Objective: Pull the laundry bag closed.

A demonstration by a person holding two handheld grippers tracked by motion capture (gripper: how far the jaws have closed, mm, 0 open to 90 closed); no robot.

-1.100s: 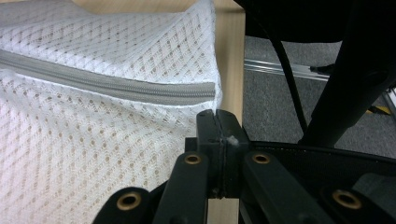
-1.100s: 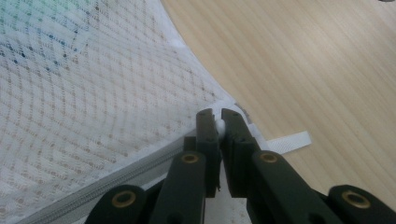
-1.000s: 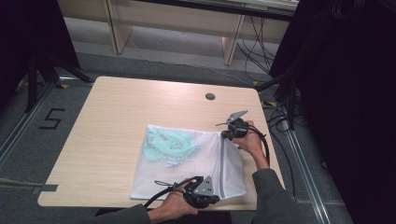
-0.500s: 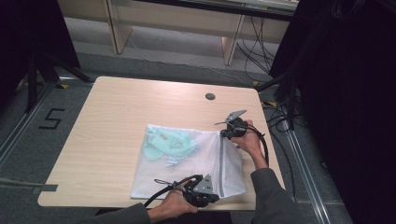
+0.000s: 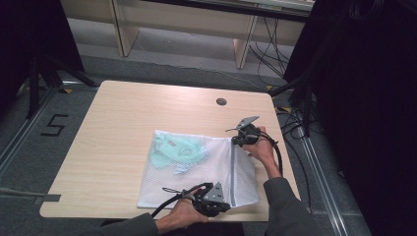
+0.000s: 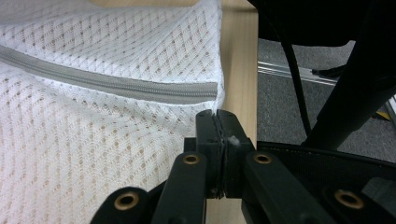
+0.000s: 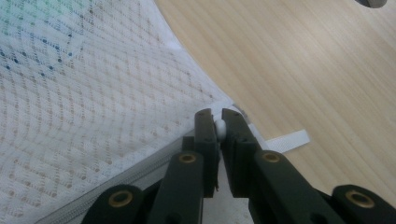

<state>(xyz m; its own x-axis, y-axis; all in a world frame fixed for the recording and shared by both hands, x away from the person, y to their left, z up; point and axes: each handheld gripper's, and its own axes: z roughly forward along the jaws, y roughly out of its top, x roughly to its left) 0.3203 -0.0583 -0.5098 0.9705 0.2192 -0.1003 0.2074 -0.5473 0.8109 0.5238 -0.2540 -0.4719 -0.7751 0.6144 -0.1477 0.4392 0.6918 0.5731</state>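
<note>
Mesh laundry bag (image 5: 196, 172) flat on counter (image 5: 123, 123) near front right edge, teal garment (image 5: 174, 152) inside, left tool (image 6: 217, 140) pinching bag's near zipper-end corner, right tool (image 7: 218, 130) pinching white zipper pull (image 7: 219, 127) at far corner.

A white mesh laundry bag (image 5: 196, 172) lies flat, zipped, holding mint-green cloth (image 5: 177, 152).

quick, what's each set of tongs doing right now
Left tongs: closed, pinching the edge of the white mesh bag near the zipper end.
Right tongs: closed on a small white zipper pull at the bag's corner.
</note>
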